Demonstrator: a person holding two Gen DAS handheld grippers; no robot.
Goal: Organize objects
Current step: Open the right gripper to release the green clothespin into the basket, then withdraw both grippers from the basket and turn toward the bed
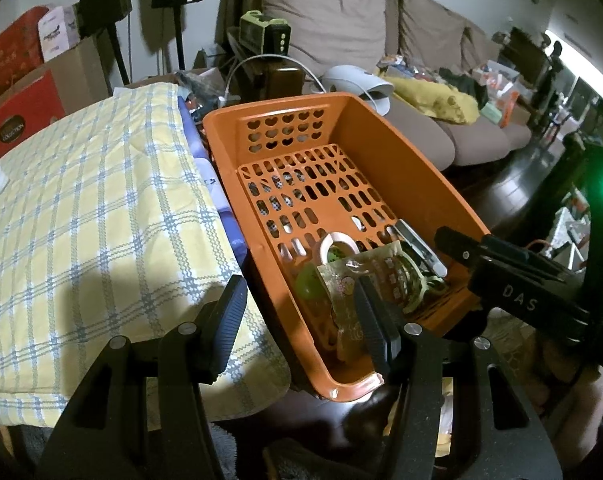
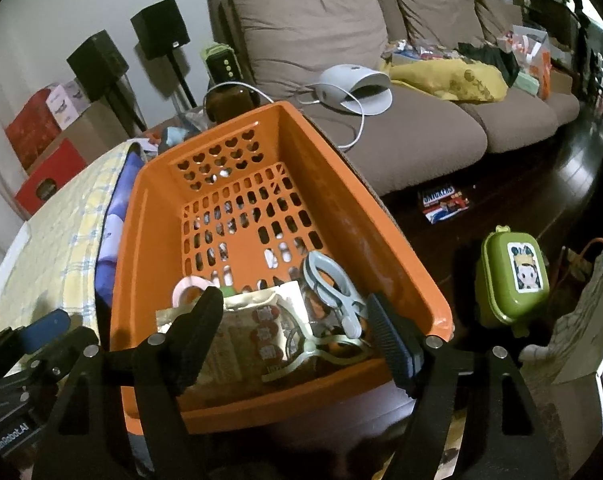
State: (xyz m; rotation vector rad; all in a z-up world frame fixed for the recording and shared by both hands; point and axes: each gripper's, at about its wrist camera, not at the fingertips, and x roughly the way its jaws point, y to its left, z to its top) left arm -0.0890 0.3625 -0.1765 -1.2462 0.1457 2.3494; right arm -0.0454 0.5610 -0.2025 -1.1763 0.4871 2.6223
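Both jaws stand open and empty: right gripper [image 2: 297,336] hangs over the orange basket [image 2: 385,240], where packet [image 2: 257,332], clips [image 2: 333,284] and tape [image 2: 189,286] lie gathered; left gripper [image 1: 301,320] straddles its rim, seemingly steadying it.

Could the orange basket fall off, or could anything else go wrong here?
It might. The orange basket looks like it overhangs the edge beside the yellow checked cloth, and its contents crowd the near end, so a push could tip it. The left gripper straddles the basket's wall, so closing or lifting could drag it. The green lunchbox sits on the dark floor, where someone could kick it.
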